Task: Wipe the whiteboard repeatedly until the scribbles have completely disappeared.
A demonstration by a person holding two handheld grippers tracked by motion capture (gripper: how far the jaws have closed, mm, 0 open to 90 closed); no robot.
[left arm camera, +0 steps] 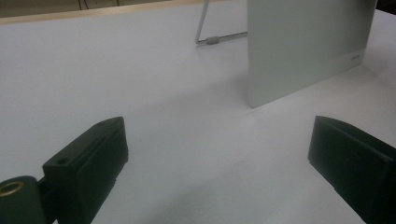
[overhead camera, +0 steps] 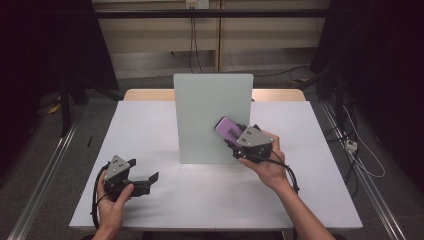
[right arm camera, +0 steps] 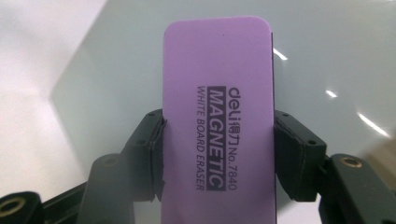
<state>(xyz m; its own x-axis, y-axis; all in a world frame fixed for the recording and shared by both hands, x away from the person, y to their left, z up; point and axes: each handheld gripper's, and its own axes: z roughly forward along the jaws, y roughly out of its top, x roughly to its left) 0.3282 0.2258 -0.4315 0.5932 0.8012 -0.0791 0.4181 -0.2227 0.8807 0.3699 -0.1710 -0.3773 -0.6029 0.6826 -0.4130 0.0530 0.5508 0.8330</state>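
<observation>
My right gripper [overhead camera: 235, 136] is clamped on a purple whiteboard eraser [overhead camera: 228, 129], one black jaw pressed to each long edge. In the right gripper view the eraser [right arm camera: 218, 121] stands lengthwise between those jaws, its printed face toward the camera, with black lettering running along it. It is raised off the table, in front of the lower right part of the pale green board [overhead camera: 205, 100], which stands upright in the middle of the white table [overhead camera: 150, 130]. Whether the eraser touches the board's face I cannot tell. My right hand [overhead camera: 267, 167] holds that gripper from the near side, its cable trailing back along my forearm.

My left gripper [overhead camera: 150, 179] sits low over the near left part of the table, well apart from the board, with my left hand [overhead camera: 114, 200] around it. Its jaws stand wide apart with nothing between them. In the left gripper view the board [left arm camera: 303, 46] rises on the far right, its wire stand [left arm camera: 212, 37] resting on the table behind it.
</observation>
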